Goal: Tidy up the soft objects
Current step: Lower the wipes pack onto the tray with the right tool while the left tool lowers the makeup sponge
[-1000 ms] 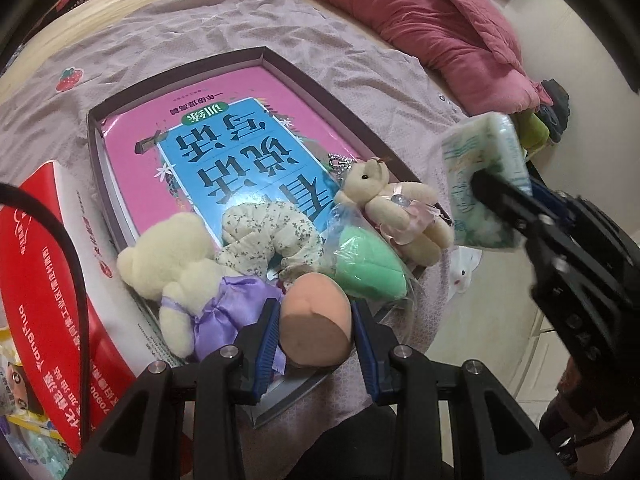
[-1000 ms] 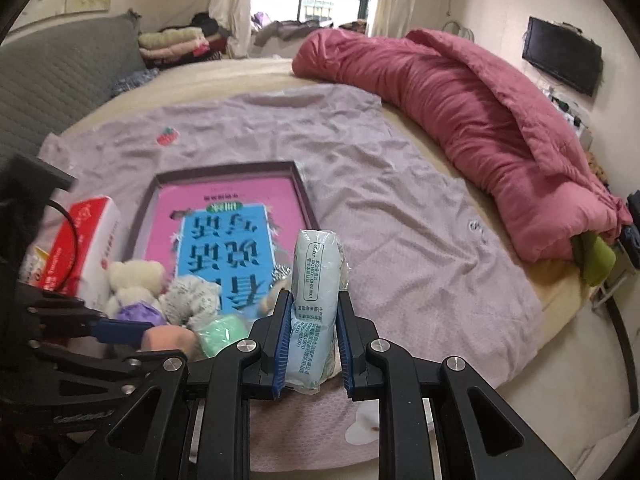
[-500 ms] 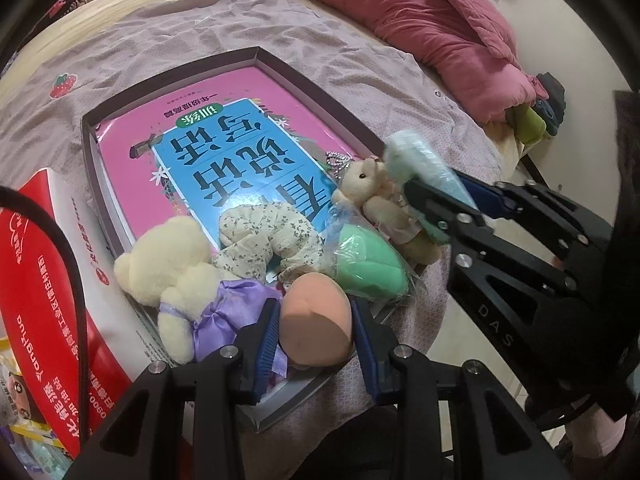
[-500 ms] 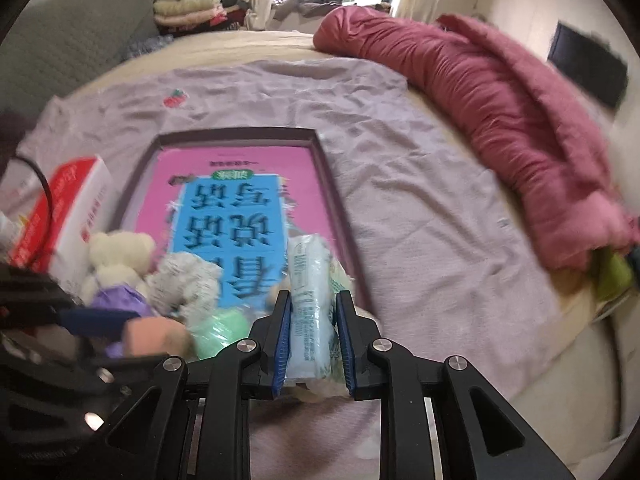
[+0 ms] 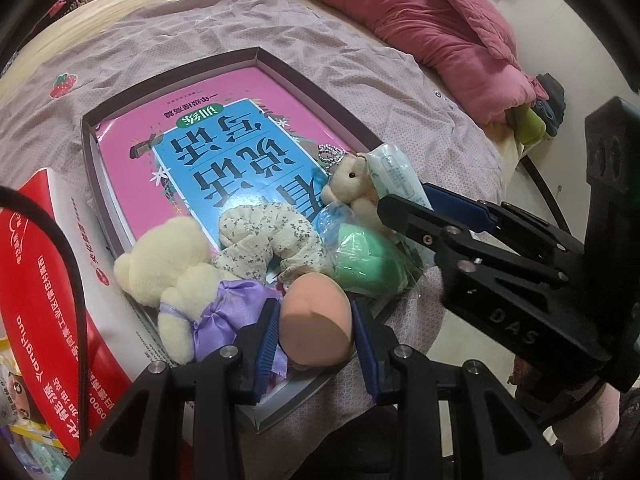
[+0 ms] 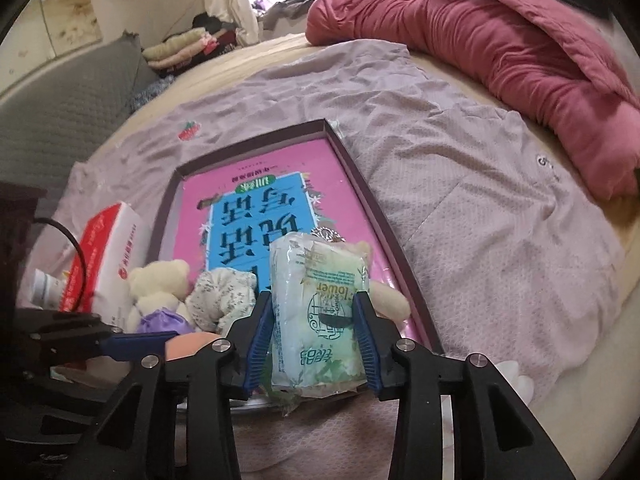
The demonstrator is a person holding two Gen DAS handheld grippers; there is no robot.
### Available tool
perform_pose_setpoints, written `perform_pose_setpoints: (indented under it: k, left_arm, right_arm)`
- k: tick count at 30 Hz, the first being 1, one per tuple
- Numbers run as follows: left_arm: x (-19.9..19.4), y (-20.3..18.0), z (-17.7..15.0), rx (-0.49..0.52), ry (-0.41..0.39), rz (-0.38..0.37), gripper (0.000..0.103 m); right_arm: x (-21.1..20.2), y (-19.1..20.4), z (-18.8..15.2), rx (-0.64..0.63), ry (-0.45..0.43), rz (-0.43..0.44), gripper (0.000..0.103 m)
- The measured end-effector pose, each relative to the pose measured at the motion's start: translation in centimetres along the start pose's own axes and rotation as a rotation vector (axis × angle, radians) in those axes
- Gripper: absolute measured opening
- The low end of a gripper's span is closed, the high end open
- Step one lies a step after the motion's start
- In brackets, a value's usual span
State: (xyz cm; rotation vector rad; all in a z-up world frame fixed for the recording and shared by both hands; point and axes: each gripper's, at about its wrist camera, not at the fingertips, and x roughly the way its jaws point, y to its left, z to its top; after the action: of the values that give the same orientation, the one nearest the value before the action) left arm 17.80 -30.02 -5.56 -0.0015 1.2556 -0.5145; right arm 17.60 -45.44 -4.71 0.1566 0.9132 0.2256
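A dark shallow box (image 5: 280, 62) (image 6: 360, 168) lies on the bed with a pink and blue book in it. At its near end lie a cream bear in a purple dress (image 5: 168, 268), a flowered fabric toy (image 5: 272, 236), a green sponge in plastic (image 5: 368, 264) and a small tan bear (image 5: 352, 184). My left gripper (image 5: 316, 328) is shut on a peach sponge (image 5: 316, 320) at the box's near edge. My right gripper (image 6: 316, 316) holds a pale green tissue pack (image 6: 320, 304) (image 5: 394, 172) over the tan bear; its fingers have spread wider.
A red and white tissue box (image 5: 44, 280) (image 6: 104, 256) stands left of the dark box. A crumpled red quilt (image 6: 500, 48) lies at the far right of the bed. A lilac sheet (image 6: 480, 200) covers the bed. The bed edge and floor (image 5: 520, 184) are right.
My right gripper has carried the tissue pack left and down to the box's near right corner, and its fingers have spread apart. My left gripper has stayed still on the peach sponge.
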Motion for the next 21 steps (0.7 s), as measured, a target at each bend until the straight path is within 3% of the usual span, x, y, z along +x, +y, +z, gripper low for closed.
perform_pose_setpoints:
  k: [5,21]
  left_arm:
    - [0.0,-0.1,0.0,0.002,0.001,0.0,0.037]
    - [1.8,-0.5,1.2,0.023,0.033,0.063,0.038]
  right_arm:
    - [-0.8,-0.8,0.0,0.062,-0.025,0.043,0.051]
    - [-5.2,-2.4,-0.5,0.116,-0.105,0.025,0.054]
